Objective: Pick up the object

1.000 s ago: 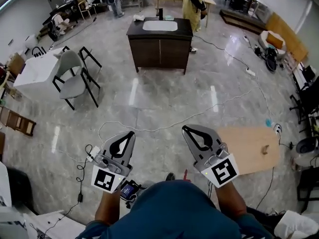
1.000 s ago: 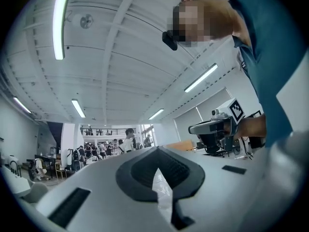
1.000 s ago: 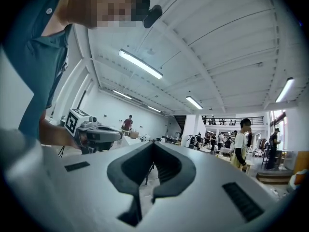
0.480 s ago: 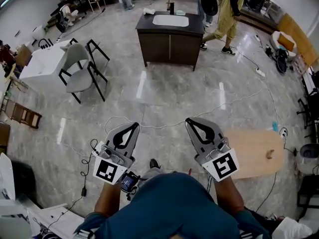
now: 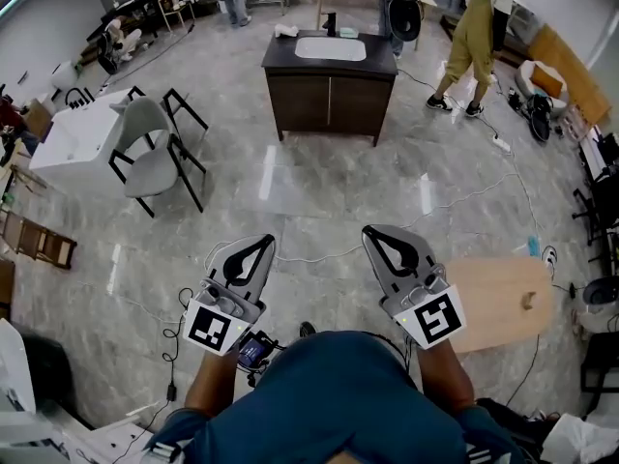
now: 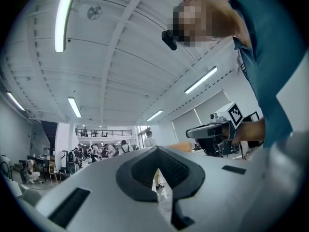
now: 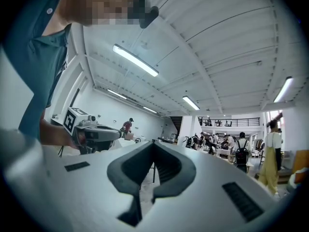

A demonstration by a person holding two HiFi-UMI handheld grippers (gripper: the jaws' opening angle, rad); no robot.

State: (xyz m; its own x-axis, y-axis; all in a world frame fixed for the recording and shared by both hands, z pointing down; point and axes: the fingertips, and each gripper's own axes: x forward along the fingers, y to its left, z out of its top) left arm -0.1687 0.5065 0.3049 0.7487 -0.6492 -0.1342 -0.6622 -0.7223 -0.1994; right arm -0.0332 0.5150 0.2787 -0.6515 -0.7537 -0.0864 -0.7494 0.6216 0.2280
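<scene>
Head view: we hold the left tongs (image 5: pixel 261 246) and right tongs (image 5: pixel 375 236) side by side above the floor (image 5: pixel 319 201), both clenched on nothing. We cannot tell which thing is the object; a cabinet (image 5: pixel 329 102) stands well ahead.

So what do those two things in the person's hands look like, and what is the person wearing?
Both the left tongs and the right tongs are pale grey wedges tapering forward, with black ribbed pads around a teardrop opening. Each carries a white cube with a black square marker at its back. The person wears a teal shirt.
</scene>
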